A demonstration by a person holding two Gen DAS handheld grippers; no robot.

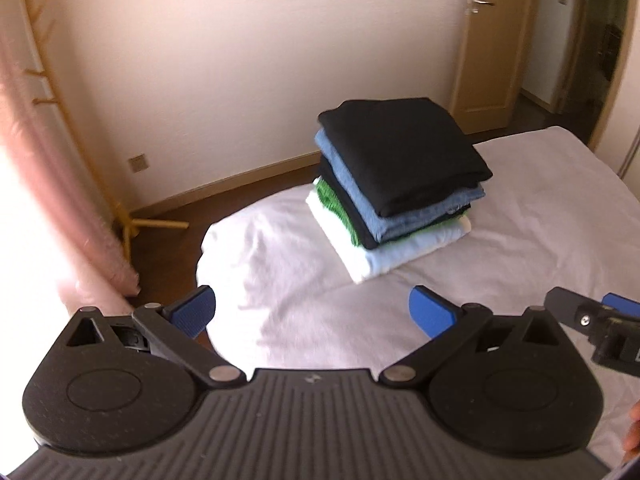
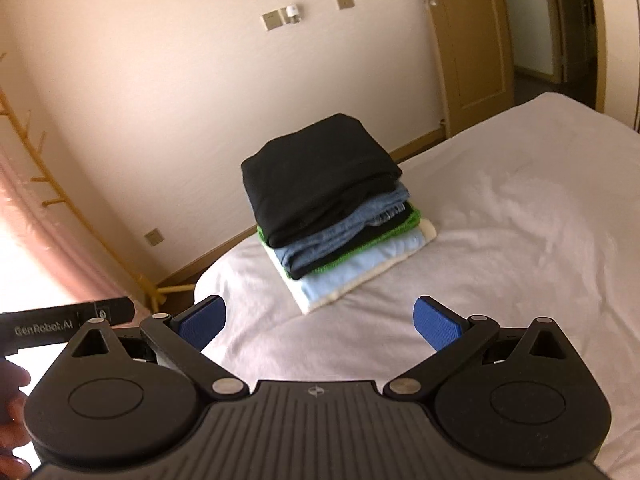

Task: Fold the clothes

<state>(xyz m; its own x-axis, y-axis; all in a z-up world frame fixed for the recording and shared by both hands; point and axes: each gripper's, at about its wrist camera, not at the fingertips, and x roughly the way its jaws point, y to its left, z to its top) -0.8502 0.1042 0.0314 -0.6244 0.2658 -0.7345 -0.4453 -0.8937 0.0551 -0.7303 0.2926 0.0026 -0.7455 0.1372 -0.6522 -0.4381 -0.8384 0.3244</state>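
A stack of folded clothes (image 1: pixel 400 184) sits near the corner of a bed with a white sheet (image 1: pixel 540 240). A black garment (image 1: pixel 404 148) lies on top, with blue, black, green, pale blue and white ones under it. The stack also shows in the right wrist view (image 2: pixel 328 208). My left gripper (image 1: pixel 312 312) is open and empty, held above the sheet short of the stack. My right gripper (image 2: pixel 320 322) is open and empty too, beside the left one; part of it shows in the left wrist view (image 1: pixel 592 320).
The bed's rounded corner (image 1: pixel 212 248) drops to a dark wood floor (image 1: pixel 168 216). A pink curtain (image 1: pixel 52 184) and a wooden coat stand (image 1: pixel 132 224) are at the left. A door (image 1: pixel 492 40) stands behind the bed at the right.
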